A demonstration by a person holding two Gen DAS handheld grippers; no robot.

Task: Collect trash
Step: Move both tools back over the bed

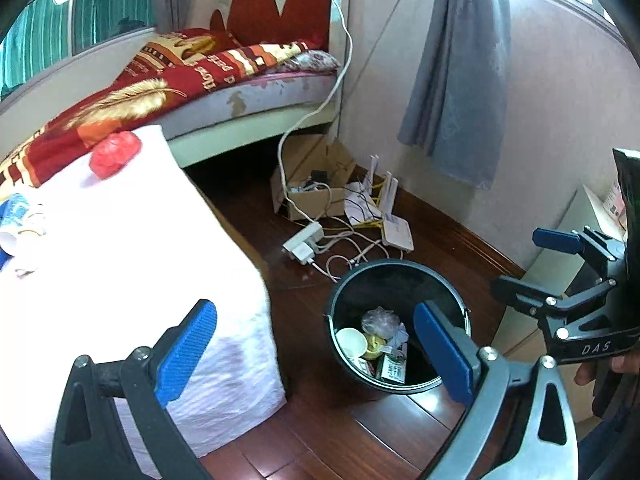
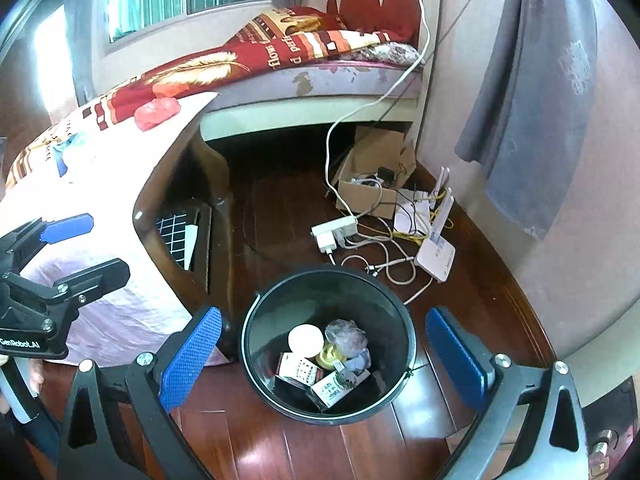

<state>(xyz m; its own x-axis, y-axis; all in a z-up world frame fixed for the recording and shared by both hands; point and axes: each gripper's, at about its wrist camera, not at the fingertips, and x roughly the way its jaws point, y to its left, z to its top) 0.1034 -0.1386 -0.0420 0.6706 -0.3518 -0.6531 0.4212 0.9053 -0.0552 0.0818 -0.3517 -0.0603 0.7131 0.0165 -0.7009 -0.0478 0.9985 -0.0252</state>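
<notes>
A black bin stands on the wooden floor and holds a paper cup, crumpled plastic and small cartons. My left gripper is open and empty, above the bin's left side. My right gripper hangs open and empty straight over the bin. Each gripper shows in the other's view: the right one at the right edge, the left one at the left edge. On the white-covered table lie a red crumpled bag and blue-and-white scraps.
A bed with a red blanket runs behind the table. In the far corner sit a cardboard box, a power strip, a white router and loose cables. A grey curtain hangs on the wall. A pale cabinet stands at right.
</notes>
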